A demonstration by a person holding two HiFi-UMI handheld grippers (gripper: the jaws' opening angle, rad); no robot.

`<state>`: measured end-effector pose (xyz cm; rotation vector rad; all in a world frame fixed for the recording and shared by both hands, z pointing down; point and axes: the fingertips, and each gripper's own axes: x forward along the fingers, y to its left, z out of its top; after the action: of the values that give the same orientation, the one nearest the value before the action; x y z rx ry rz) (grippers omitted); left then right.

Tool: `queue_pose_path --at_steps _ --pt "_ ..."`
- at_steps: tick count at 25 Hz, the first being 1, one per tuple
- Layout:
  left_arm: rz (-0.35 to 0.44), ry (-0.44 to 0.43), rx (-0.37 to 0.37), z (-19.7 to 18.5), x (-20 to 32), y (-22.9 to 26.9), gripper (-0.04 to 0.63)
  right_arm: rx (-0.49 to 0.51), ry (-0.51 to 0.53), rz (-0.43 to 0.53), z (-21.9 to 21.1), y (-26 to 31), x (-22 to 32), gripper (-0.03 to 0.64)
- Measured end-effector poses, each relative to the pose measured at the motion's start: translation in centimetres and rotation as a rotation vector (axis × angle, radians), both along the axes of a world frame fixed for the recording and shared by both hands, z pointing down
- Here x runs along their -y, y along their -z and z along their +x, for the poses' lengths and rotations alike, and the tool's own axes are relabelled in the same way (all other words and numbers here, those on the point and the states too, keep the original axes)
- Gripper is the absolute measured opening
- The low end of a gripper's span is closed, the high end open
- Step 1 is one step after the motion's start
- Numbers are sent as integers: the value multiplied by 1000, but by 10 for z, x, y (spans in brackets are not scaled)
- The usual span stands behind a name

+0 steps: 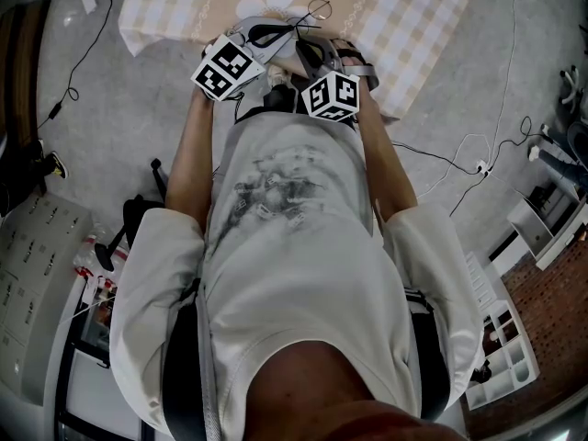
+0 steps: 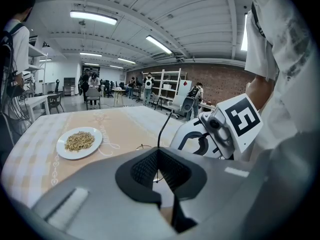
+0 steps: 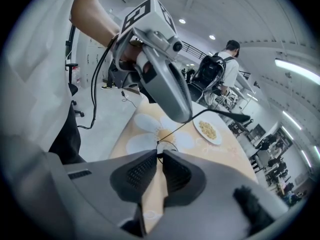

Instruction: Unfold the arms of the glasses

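Right gripper, clamped on the glasses at its twelve o'clock, should hold steady while the left gripper, closed on the thin arm running toward two o'clock, swings it slowly outward without twisting.

legible text: none | tablecloth script: too blurred to read

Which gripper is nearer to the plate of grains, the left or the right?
Left, probably. From the left gripper the plate lies ahead and leftward; from the right gripper it lies farther off, past the left gripper's tip.
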<state>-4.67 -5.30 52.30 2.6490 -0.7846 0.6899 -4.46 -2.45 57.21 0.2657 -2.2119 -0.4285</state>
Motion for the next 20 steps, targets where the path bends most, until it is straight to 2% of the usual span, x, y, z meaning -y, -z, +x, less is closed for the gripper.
queue_pose_path --at_steps 20 --pt "5 -9 8 -2 -4 -1 6 69 -90 40 7 40 19 29"
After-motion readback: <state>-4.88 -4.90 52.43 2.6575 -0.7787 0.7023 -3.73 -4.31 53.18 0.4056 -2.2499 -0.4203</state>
